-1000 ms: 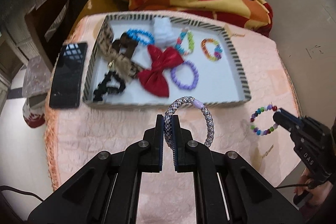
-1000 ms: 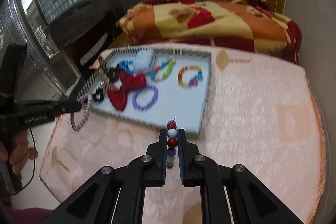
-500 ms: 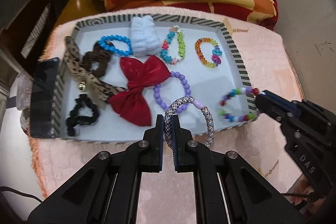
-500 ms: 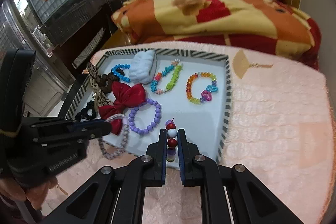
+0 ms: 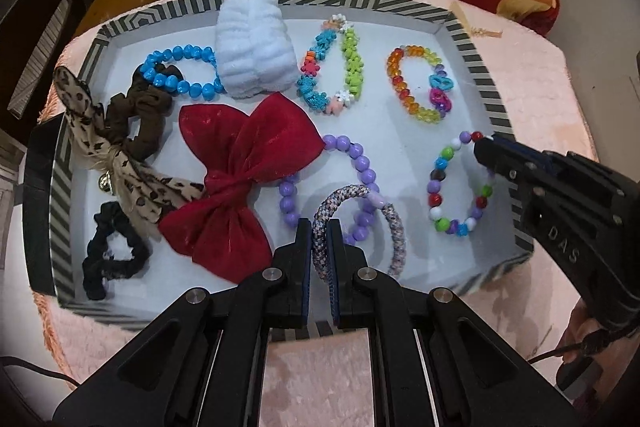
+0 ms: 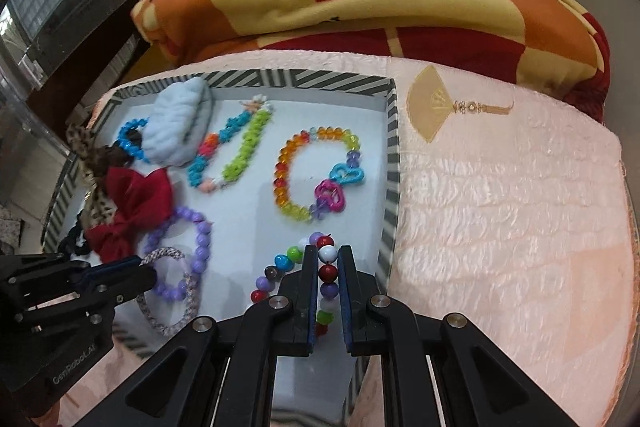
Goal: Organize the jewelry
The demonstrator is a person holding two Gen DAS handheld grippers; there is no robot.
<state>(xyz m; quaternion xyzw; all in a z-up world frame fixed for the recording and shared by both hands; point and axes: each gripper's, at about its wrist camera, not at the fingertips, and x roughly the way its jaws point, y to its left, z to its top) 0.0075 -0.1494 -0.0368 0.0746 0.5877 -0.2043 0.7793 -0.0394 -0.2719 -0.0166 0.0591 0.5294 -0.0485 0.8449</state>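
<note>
Braided rope bracelet, grey-pink with lilac band, clamped in left gripper over striped tray. Multicoloured bead bracelet pinched in right gripper.

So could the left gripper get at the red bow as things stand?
Probably not yet: the left gripper is shut on the braided bracelet. The red bow lies uncovered in the striped tray, just left of its fingertips, so the path looks free after release.
</note>
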